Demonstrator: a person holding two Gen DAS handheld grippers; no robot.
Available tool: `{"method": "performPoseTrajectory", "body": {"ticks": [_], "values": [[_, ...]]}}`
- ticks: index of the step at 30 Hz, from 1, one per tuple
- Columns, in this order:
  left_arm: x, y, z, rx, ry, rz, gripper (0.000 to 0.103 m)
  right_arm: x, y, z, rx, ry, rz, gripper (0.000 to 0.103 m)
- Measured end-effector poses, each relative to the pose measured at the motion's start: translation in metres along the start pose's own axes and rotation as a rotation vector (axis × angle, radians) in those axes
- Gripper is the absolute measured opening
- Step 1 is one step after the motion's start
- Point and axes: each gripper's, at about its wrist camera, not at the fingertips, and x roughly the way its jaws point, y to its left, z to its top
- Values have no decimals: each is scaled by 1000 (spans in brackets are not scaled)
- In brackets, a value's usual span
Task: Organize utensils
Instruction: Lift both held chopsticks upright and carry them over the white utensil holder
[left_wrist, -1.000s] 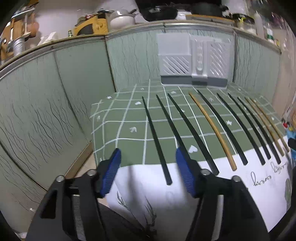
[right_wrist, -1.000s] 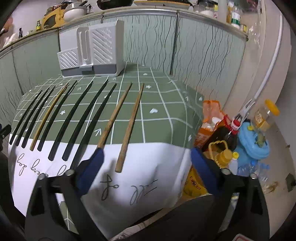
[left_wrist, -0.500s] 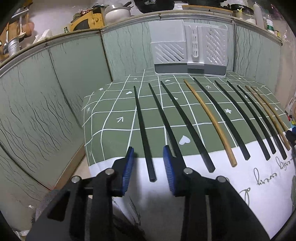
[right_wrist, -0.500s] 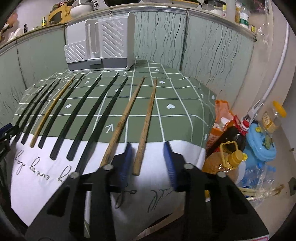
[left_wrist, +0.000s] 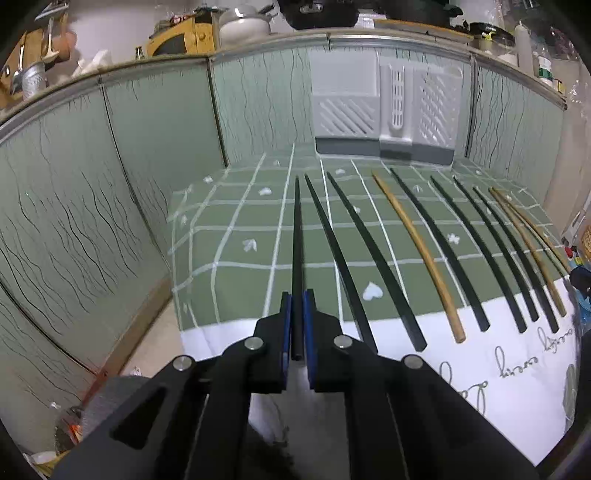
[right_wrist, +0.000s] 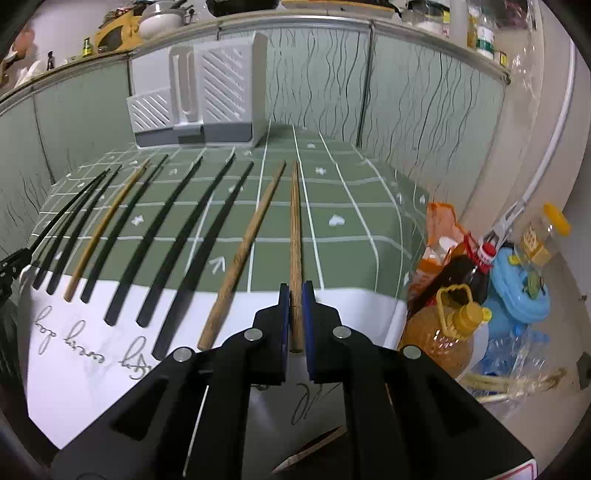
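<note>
A desk (left_wrist: 221, 295) under a green grid-patterned cloth sits inside pale green panels, with a white slatted plastic utensil holder (left_wrist: 384, 122) at its far edge. Nothing appears to be in the holder yet, though its inside is hidden. In front of the holder lies a fan of ten chopsticks. The left gripper (left_wrist: 297, 325) has just closed on the outermost black chopstick (left_wrist: 297, 236); the right gripper (right_wrist: 295, 317) has just closed on the outermost brown wooden chopstick (right_wrist: 295, 221). Oil bottles (right_wrist: 443, 325) crowd beside the desk, away from the path to the holder.
</note>
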Motion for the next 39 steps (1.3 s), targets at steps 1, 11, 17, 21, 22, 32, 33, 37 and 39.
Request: {"method": "performPoseTrajectory", "body": {"ticks": [1,11,17,21,22,32,33,37,39], "values": [[-4,3,4,-2,-5,-5,8,-3,-1,4,1,4,14,7],[-33,39,44,-44,-71,-53,8,-34,-13,40,-9,-70,44,7],[-44,60,75,-35,-117,-89,8,-48,-25,67,-8,-107,68,7],[-47,67,92,-29,-122,-123,8,-55,-33,85,0,-126,101,7],[-48,69,95,-26,-121,-135,8,-57,-36,89,2,-129,106,7],[-60,69,126,9,-158,-189,8,-67,-49,125,-5,-168,124,7],[-62,69,130,11,-162,-196,8,-68,-49,127,-10,-171,123,7],[-66,68,142,30,-170,-217,8,-67,-53,139,-19,-174,128,7],[-66,68,146,34,-172,-225,8,-68,-53,143,-26,-177,132,7]]}}
